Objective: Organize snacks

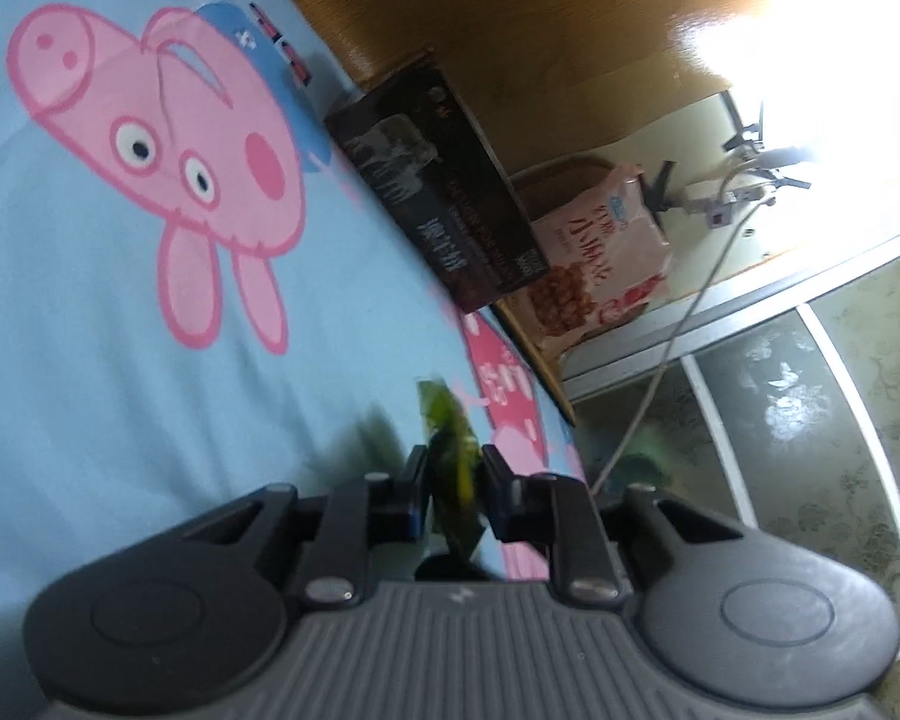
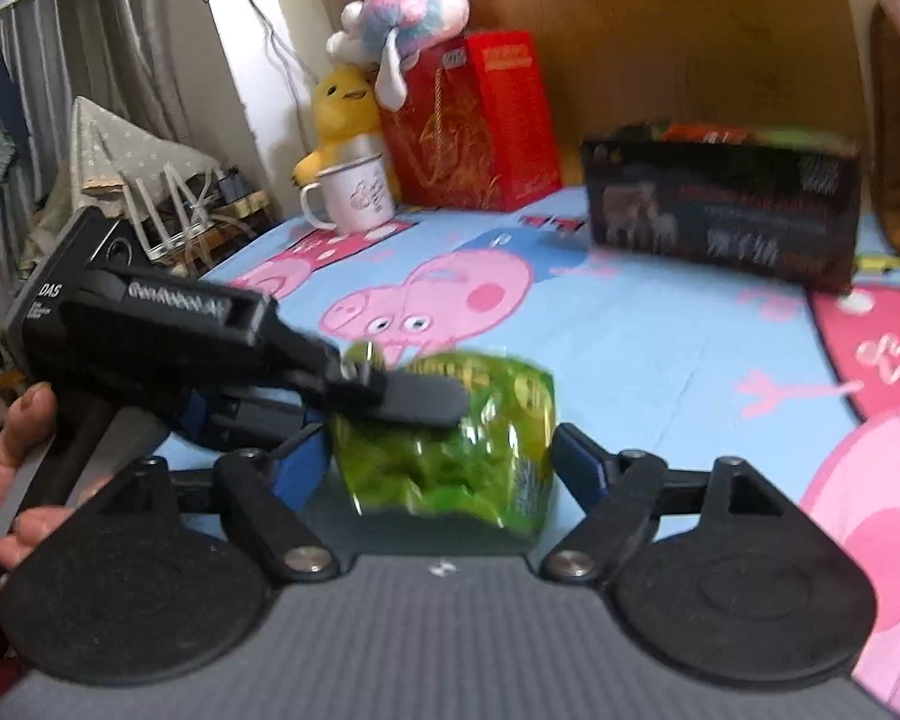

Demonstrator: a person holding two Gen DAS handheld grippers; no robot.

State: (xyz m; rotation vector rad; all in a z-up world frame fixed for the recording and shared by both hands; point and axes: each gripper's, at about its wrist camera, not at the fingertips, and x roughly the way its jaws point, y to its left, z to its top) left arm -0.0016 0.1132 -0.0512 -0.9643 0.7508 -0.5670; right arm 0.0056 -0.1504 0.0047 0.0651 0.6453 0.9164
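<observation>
In the left wrist view, the left gripper (image 1: 453, 480) has its two black fingers pinched tight on the thin edge of a crinkly green transparent snack packet (image 1: 450, 450), which stands edge-on between the pads. Beyond it, across the light blue cartoon-pig bedsheet (image 1: 90, 300), a dark rectangular cardboard box with white animal print (image 1: 438, 198) sits at the far edge of the sheet, and a pale pink plastic snack bag with red lettering (image 1: 600, 252) leans just behind it, partly in a brown container whose shape is hard to read.

In the right wrist view, the right gripper (image 2: 444, 456) has its blue-padded fingers spread wide on either side of the same green packet (image 2: 468, 450); blur hides whether the pads touch it, but they appear to stand clear. The left gripper (image 2: 426, 399) reaches in from the left, clamped on the packet's upper part, with a hand (image 2: 12, 468) on its handle. The dark box (image 2: 720, 210) stands open-topped well beyond, with coloured packets showing inside.

Judging by this, some snacks are already stowed; the green packet is still in hand and has yet to reach the box.
</observation>
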